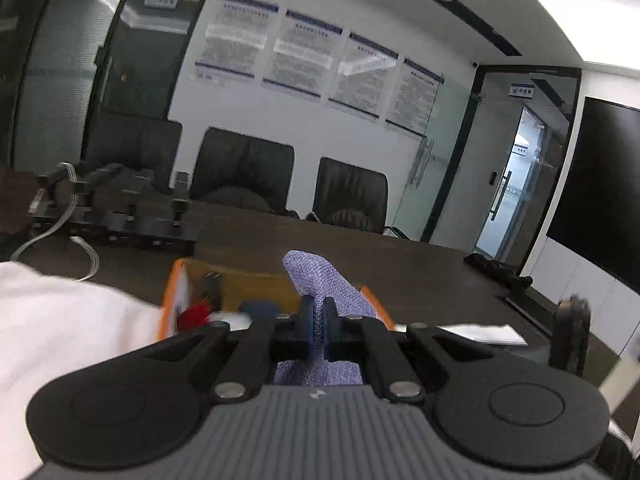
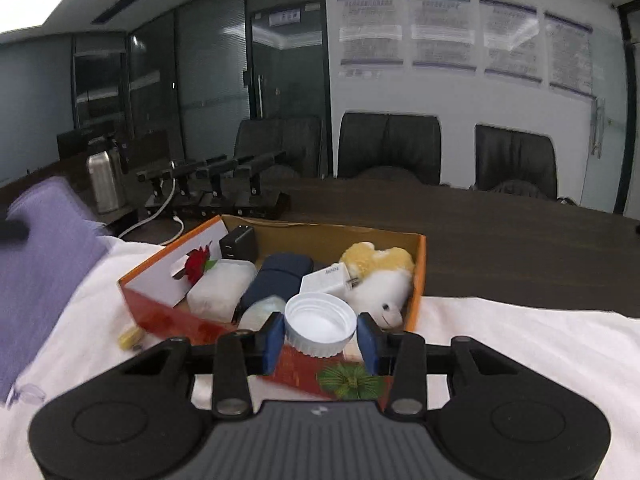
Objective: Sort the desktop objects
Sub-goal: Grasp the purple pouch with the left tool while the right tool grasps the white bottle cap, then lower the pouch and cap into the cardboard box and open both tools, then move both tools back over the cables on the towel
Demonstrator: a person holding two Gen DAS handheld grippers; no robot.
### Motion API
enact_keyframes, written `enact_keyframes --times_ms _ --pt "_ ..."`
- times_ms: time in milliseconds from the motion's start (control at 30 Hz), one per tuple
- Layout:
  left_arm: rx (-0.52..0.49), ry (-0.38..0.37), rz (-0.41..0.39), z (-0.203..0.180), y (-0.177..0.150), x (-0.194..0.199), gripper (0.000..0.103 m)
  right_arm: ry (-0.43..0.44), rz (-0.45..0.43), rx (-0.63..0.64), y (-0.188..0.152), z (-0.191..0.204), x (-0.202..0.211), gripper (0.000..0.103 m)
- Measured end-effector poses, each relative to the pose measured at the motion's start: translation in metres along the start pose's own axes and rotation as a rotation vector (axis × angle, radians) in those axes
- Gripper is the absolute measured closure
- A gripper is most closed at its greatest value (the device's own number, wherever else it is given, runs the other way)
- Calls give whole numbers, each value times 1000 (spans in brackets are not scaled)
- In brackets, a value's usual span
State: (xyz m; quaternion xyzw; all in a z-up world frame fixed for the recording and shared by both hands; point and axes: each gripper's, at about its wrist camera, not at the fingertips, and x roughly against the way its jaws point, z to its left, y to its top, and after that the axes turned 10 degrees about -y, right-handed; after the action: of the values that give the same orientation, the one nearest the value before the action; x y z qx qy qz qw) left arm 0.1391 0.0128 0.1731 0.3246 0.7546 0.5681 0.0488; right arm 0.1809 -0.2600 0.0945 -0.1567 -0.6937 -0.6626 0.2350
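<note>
My left gripper is shut on a lilac knitted cloth, which sticks up past the blue pads and hangs below them, above the orange box. In the right wrist view the same cloth hangs blurred at the left. My right gripper is shut on a white ribbed bottle cap, held over the near edge of the orange cardboard box. The box holds a plush toy, a white charger, a dark blue case, a black adapter, a red flower and a white packet.
The box rests on a white cloth over a dark wooden table. A small yellow item lies by the box's left corner. Black devices with cables and a steel flask stand behind. Black chairs line the far side.
</note>
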Motion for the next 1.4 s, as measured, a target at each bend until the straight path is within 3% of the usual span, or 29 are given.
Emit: enact_keyframes --times_ms 133,267,367,433,467,500,567,667,833,867,1000,1100,1400 --pt "89 55 43 22 16 -85 99 -9 107 1 25 5 -51 65" --pt "216 70 102 64 -3 -158 98 -79 182 46 27 13 -94 65" --pt "249 165 168 85 -21 -191 98 -89 229 77 22 17 -116 65" --pt "266 192 188 96 -28 -203 93 -90 251 86 21 20 -127 65" --pt "271 218 201 101 -29 -205 83 -88 263 86 22 21 -133 64" --pt "268 233 216 102 -31 -206 65 -84 273 81 23 22 -137 64" --pt "241 226 223 102 -31 -200 46 -77 293 70 22 22 -144 63" --pt "145 253 226 88 -25 -186 37 -69 302 32 24 22 -143 52" --pt "-18 379 255 65 -17 -163 5 -61 280 -10 27 24 -126 47" --pt "-49 386 258 60 -18 -159 0 -62 276 -18 28 24 -121 42" --pt "-197 424 240 32 -25 -137 0 -65 240 -45 34 21 -93 25" --pt "-263 426 223 11 -31 -120 0 -86 200 -49 32 20 -67 20" --pt "-158 329 172 -26 -54 -47 0 -81 86 -21 -5 26 13 17"
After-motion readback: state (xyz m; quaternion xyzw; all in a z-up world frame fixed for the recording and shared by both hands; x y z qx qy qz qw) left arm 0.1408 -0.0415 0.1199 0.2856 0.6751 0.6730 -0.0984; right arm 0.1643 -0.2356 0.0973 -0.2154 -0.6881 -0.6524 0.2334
